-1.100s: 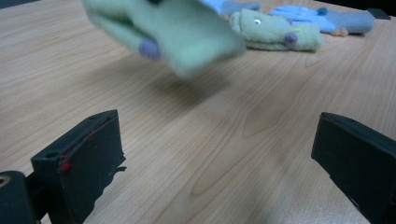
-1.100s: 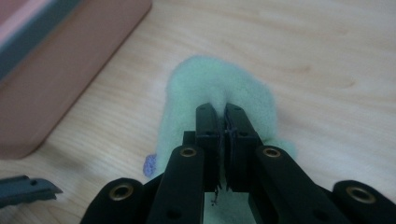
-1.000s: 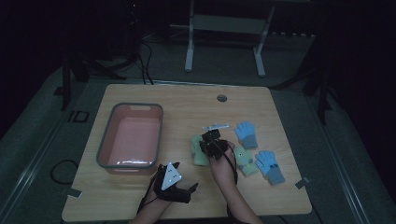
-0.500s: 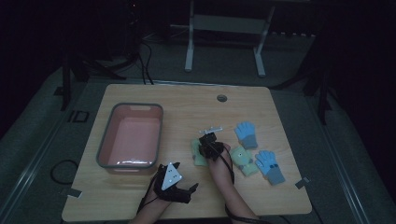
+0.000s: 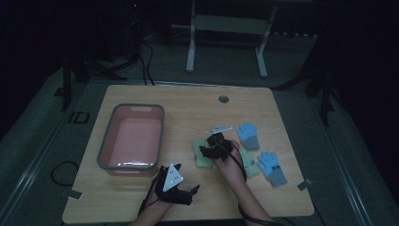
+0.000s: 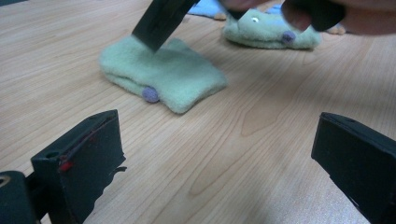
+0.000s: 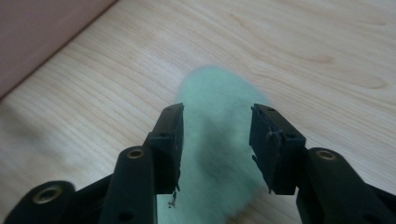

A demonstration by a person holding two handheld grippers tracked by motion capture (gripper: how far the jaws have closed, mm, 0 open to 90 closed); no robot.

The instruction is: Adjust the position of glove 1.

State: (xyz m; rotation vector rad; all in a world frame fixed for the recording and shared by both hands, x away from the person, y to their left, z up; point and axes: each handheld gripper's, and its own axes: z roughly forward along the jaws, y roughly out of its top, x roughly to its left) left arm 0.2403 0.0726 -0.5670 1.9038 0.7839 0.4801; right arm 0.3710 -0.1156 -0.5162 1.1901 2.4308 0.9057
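1. My right gripper (image 5: pixel 212 147) sits low over the green glove (image 5: pixel 201 151), just right of the pink tub (image 5: pixel 107 149). In the right gripper view the jaws stand part open, one on each side of the glove (image 7: pixel 215 140), nothing clamped yet. Contact with the fabric: can't tell from here.
2. My left gripper (image 5: pixel 188 192) rests near the table's front edge, in front of the tub's near right corner. Jaws wide apart in the left gripper view, nothing between them but bare wood.
3. Green glove lies flat on the table (image 5: pixel 188 108), just right of the tub, not touching it. Left gripper view shows it (image 6: pixel 163 74) folded, small purple dot on its near edge.
4. Second green glove (image 5: pixel 250 165) lies farther right of the tub, partly under my right hand. Two blue gloves (image 5: pixel 248 135) (image 5: pixel 272 167) farther right again, well apart from the tub.
5. Progress, my read: the job looks like moving gloves into the tub. Tub is empty, so none done.
6. Left to do: close on this green glove, lift, carry it to the tub, drop, then the other three. Early stage.
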